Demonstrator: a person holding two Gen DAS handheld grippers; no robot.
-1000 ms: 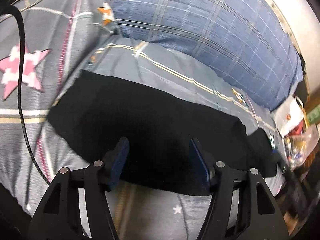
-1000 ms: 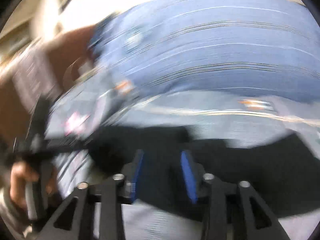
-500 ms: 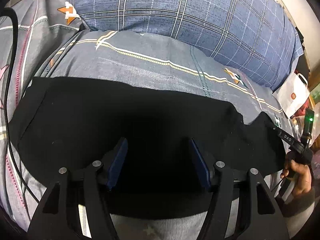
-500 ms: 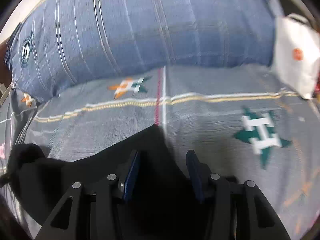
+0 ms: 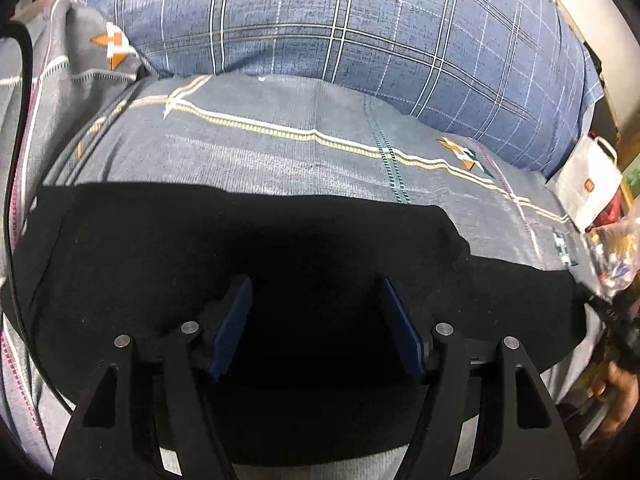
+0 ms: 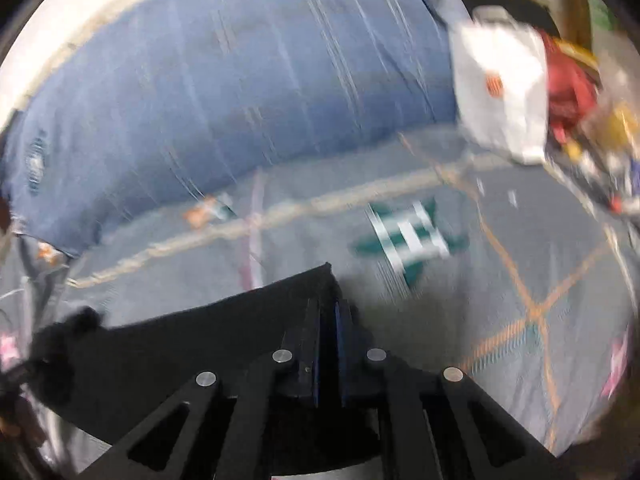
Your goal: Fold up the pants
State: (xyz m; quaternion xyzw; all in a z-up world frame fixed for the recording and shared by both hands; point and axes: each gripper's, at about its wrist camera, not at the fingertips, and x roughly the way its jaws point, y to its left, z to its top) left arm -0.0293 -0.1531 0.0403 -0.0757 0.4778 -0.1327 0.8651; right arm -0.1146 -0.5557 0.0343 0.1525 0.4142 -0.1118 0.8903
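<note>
Bed (image 5: 280, 160), grey sheet w/ stripes, blue plaid pillow (image 5: 360, 32) behind. Pants (image 5: 160, 260): black, flat across bed, long strip. Soft, light, limp, so they'll sag & drag; take by corners/edges, both ends. R gripper (image 6: 328, 320) just closed, clenched on pants' end corner. L gripper (image 5: 316, 320) released, wide, over mid-pants, pads not pressing.

Bed: open sheet ahead, edges hemmed in.
Bare bedsheet (image 5: 304, 160) beyond pants (image 5: 280, 248); plaid pillow (image 5: 360, 32) blocks back, white bag (image 5: 592, 188) right, cable (image 5: 16, 184) left.
</note>
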